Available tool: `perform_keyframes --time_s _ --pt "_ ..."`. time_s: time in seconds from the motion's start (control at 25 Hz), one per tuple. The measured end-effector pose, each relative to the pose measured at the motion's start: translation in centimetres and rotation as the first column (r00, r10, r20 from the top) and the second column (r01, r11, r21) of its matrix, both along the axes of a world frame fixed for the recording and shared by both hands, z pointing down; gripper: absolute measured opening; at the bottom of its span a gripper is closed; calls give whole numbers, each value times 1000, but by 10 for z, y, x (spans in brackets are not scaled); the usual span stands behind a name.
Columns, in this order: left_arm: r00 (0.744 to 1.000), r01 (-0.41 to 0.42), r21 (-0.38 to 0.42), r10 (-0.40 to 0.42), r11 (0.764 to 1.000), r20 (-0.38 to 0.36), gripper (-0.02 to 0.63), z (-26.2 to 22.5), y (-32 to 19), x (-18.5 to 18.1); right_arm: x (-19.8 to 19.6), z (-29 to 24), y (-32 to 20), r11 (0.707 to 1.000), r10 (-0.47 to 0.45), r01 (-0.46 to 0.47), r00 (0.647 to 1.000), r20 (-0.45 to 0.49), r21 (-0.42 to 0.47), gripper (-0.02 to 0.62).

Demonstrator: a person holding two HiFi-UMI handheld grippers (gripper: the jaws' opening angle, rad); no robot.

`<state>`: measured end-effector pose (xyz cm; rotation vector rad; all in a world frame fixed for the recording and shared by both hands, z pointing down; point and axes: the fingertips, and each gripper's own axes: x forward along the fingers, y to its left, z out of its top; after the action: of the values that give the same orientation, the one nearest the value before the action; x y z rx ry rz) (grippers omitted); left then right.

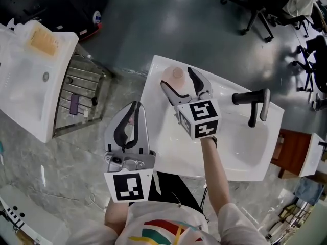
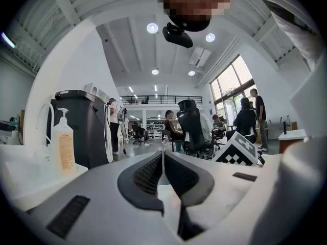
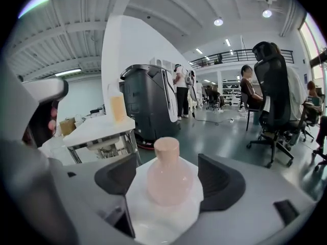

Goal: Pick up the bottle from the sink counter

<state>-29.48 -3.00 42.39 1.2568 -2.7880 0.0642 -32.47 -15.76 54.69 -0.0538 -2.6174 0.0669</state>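
A pale pink bottle with a short round neck stands upright on the far left corner of the white sink counter. My right gripper is open, one jaw on each side of the bottle. In the right gripper view the bottle sits between the two dark pads, with a gap on each side and no contact. My left gripper hangs off the counter's left edge over the floor. Its jaws are shut with nothing between them; in the left gripper view my left gripper points out at the room.
A black faucet stands at the counter's right, beside the basin. A second white sink with a yellow-labelled pump bottle and a metal rack lies to the left. Office chairs and seated people are farther off.
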Motion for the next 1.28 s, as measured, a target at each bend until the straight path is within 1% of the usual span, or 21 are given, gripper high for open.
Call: perform_keyframes --time_s 0.28,0.6,0.96,1.28 --pt "999 22 3 -21 1000 -33 20 18 8 -9 -7 27 1 1000 -1 1 999 -51 -7 370" --pt "998 32 5 -32 999 -57 20 29 12 -11 -12 48 -2 1000 2 -1 994 -106 14 373" --pt "997 35 7 -35 999 -70 20 36 12 -17 -18 53 -2 1000 21 -21 991 -129 0 373" --pt "996 27 9 -26 1000 -85 20 39 8 -15 -17 54 -3 1000 22 -21 991 -130 7 374"
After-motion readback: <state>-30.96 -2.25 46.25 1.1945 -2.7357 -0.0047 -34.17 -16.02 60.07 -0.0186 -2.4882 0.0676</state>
